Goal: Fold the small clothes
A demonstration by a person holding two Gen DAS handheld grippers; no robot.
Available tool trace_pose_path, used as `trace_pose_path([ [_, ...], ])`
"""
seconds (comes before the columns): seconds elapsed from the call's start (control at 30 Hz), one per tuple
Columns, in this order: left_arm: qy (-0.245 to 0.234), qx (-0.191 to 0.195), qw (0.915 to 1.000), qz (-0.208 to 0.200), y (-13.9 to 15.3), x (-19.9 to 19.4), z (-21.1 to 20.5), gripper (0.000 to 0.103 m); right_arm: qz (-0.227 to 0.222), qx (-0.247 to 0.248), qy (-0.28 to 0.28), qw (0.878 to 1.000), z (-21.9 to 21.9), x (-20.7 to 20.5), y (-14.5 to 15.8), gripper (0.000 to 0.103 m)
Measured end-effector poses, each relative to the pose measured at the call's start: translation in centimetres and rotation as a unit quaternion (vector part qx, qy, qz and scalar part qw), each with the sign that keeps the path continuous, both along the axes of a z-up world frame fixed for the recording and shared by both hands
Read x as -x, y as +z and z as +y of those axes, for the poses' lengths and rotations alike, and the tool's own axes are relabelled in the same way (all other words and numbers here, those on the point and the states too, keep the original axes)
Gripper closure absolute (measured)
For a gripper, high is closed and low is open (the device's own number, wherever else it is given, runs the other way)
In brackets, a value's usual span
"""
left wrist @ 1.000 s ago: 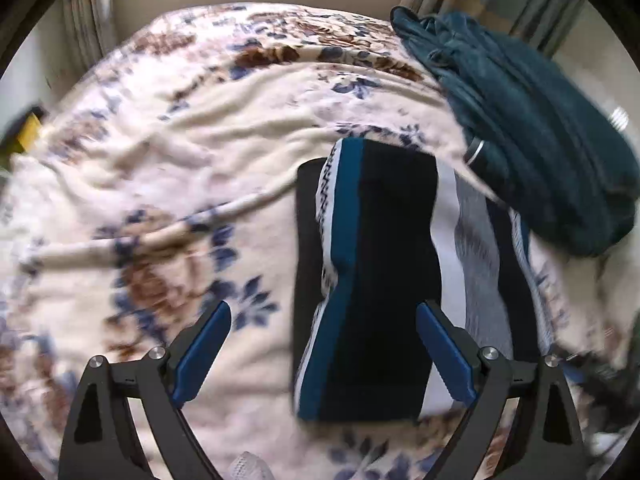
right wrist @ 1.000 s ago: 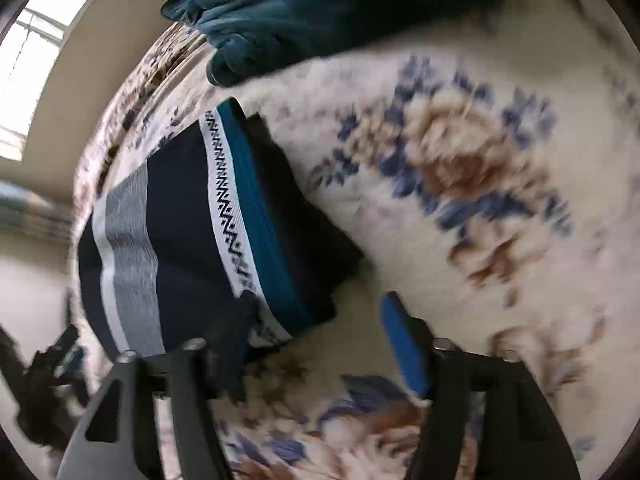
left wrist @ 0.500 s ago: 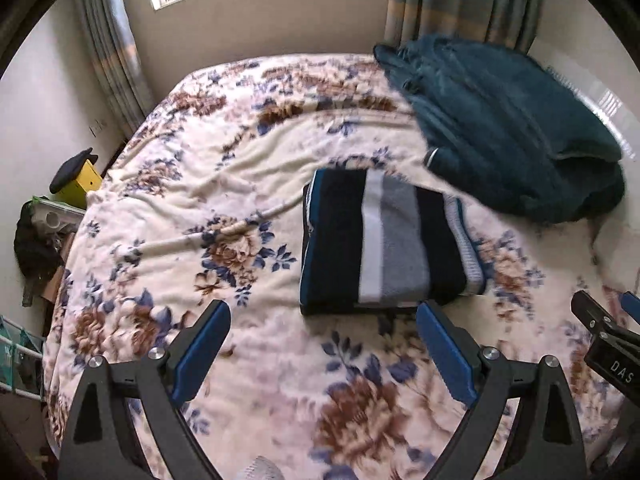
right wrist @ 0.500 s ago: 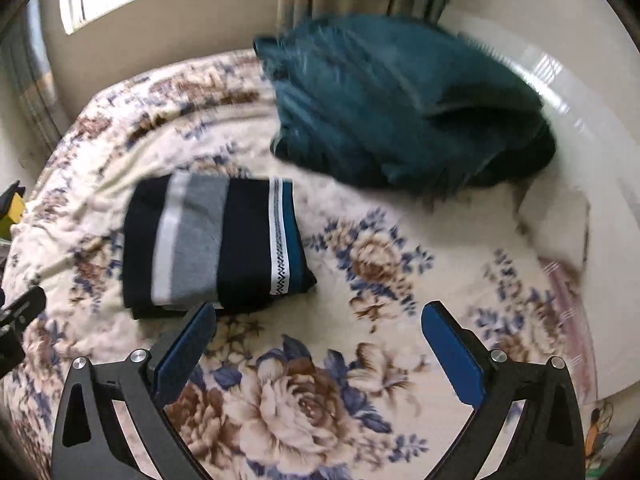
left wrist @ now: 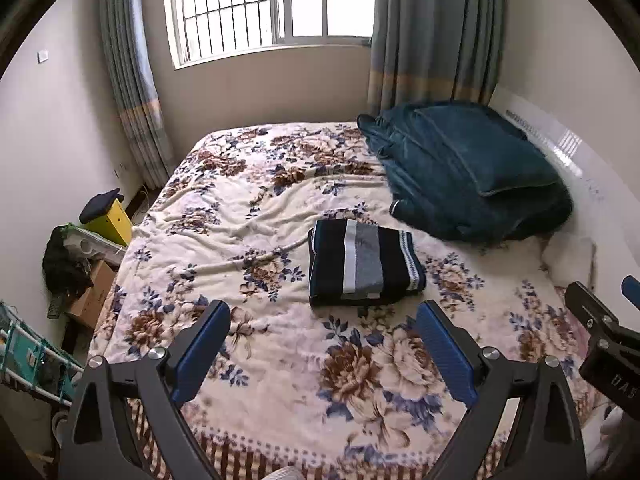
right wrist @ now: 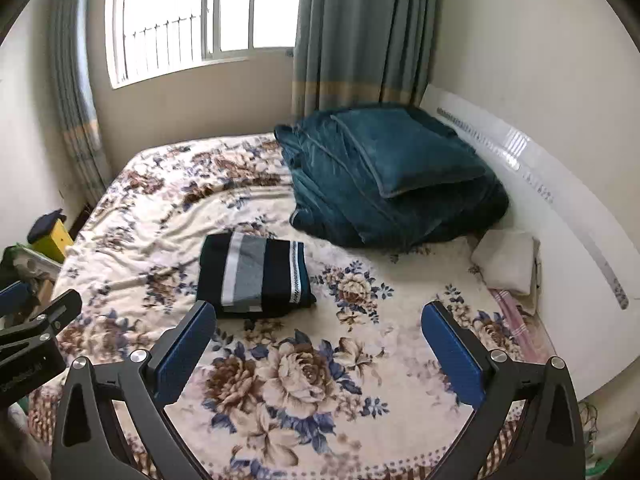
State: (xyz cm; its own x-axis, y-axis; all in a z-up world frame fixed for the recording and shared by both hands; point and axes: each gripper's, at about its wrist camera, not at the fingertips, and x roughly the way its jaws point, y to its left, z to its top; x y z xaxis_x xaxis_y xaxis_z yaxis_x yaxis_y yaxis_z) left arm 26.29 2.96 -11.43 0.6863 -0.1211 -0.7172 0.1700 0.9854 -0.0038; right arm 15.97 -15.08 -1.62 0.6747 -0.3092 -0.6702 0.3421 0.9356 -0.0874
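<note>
The striped garment [left wrist: 365, 267] lies on the floral bed [left wrist: 248, 216] as a neat, flat rectangle with squared edges, so the folding of this piece looks finished. Taking the teal blanket pile [left wrist: 464, 172] as the landmark, the garment sits just in front of it and a little toward the window side, close to the pile's lower edge but apart from it. The left gripper [left wrist: 322, 350] hangs above the bed's near end, well short of the garment, its blue-padded fingers [left wrist: 202, 350] spread wide with nothing between them. The right gripper [right wrist: 320, 350] is likewise raised and clear, its fingers [right wrist: 450, 356] wide apart and empty; part of it also shows at the right edge of the left wrist view. A folded pale cloth [right wrist: 506, 260] lies by the white headboard [right wrist: 560, 216], just to the near side of the blanket pile. No unfolded small garment shows anywhere on the bed, so I judge little or nothing is left, unless more clothes wait out of view.
</note>
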Motion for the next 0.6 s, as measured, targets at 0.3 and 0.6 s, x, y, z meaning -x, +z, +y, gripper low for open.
trace_pose_path([
  [0.3,0.018,-0.001,0.9992,-0.037,6.0,7.0,0.9,0.008,-0.039,-0.008,0.013,0.999,1.7,9.1,7.6,0.0],
  [0.6,0.025,-0.009,0.9984,-0.05,7.4,10.7,-1.0,0.008,-0.054,-0.007,0.037,0.998,0.1,13.3,10.7,0.0],
])
